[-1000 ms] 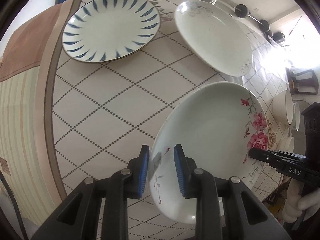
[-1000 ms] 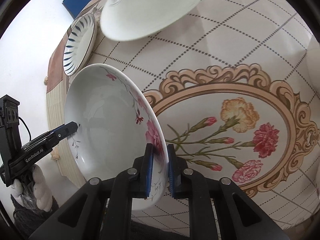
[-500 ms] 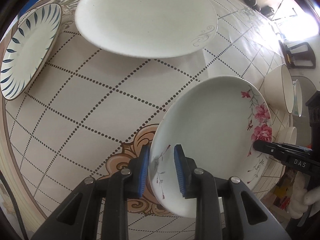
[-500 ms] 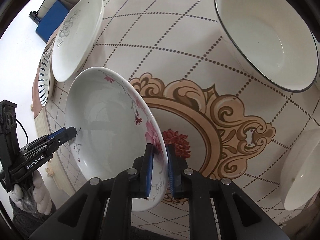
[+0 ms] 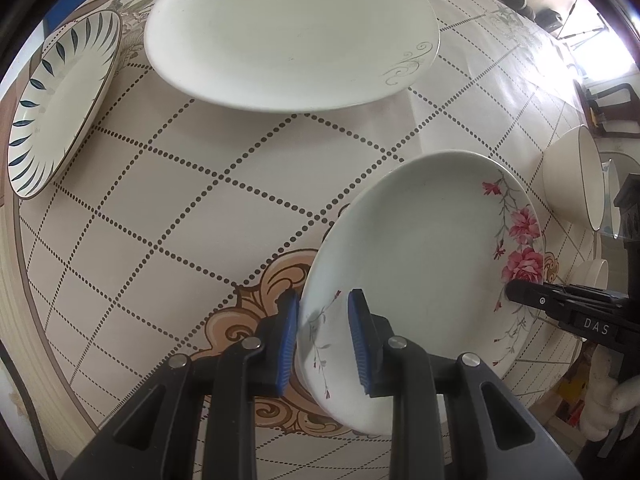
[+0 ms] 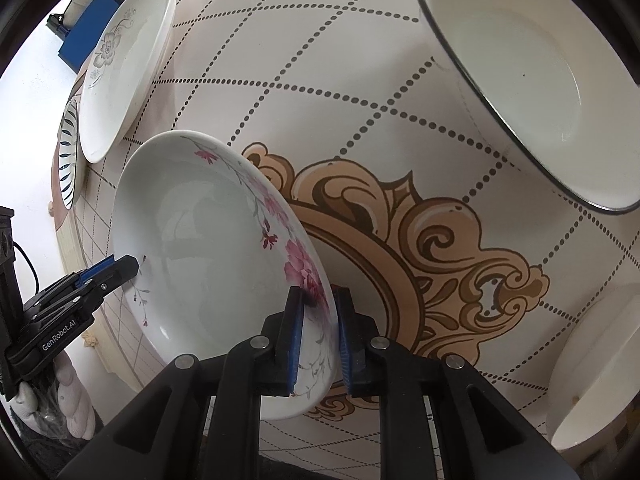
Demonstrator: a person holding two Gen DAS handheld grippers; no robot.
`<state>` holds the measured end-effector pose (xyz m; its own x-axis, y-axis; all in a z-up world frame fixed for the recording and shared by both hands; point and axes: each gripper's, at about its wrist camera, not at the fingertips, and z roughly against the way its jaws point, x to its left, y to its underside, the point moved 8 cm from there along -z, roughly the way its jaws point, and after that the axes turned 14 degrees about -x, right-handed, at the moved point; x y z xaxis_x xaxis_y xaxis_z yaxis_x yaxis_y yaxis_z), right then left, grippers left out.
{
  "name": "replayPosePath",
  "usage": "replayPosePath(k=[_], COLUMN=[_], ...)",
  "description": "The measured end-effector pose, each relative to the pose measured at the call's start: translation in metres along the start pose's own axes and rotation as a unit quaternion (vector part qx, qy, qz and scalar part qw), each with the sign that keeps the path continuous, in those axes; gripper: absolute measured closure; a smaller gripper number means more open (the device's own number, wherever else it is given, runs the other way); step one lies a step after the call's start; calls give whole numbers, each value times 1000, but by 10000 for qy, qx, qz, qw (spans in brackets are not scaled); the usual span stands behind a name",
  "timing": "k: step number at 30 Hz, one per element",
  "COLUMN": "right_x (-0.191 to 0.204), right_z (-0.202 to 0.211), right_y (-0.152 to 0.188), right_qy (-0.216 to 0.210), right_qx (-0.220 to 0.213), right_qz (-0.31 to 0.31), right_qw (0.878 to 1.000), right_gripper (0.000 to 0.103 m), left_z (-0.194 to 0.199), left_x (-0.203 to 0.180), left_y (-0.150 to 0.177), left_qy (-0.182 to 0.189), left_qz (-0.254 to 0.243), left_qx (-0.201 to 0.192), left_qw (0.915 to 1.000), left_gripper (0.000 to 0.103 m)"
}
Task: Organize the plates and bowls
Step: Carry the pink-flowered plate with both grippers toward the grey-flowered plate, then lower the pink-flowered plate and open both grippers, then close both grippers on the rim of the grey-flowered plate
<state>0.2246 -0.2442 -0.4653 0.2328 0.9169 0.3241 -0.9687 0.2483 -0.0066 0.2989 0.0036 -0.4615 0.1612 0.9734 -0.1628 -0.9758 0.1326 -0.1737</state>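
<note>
While tilted, round glossy floral plate (image 5: 420,264) clamped at opposite rims by both grippers' ribbed blue jaws.

On the worktop (image 5: 168,200), one plate (image 5: 292,36) lies at twelve o'clock, another plate (image 5: 60,108) at ten, bowls (image 5: 576,176) at three.

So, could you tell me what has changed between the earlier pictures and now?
The pink-flowered plate, gripped at opposite rims by the left gripper and right gripper, was carried across the table from the blue-leaf plate past the grey-flowered plate toward the large bowl, over the ornate medallion. Both grips stayed closed on it; the other dishes stayed put.
</note>
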Motion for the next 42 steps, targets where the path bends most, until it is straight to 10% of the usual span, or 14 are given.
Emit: replayPosePath(k=[12, 25, 42], right_x=[37, 125, 180], right_z=[-3, 63, 1], right_y=[-3, -59, -212], right_qy=[147, -768, -590], right_qx=[67, -1190, -788], right_qz=[295, 699, 1288], right_qw=[9994, 9874, 9868], right_gripper=[82, 15, 14], left_z=[39, 85, 17], left_x=[12, 58, 105], left_y=[5, -53, -125], left_qy=[-216, 150, -83], left_qz=[656, 1809, 2614], left_qx=[-349, -906, -836], left_qw=[9970, 9792, 9616], left_gripper=[79, 69, 69])
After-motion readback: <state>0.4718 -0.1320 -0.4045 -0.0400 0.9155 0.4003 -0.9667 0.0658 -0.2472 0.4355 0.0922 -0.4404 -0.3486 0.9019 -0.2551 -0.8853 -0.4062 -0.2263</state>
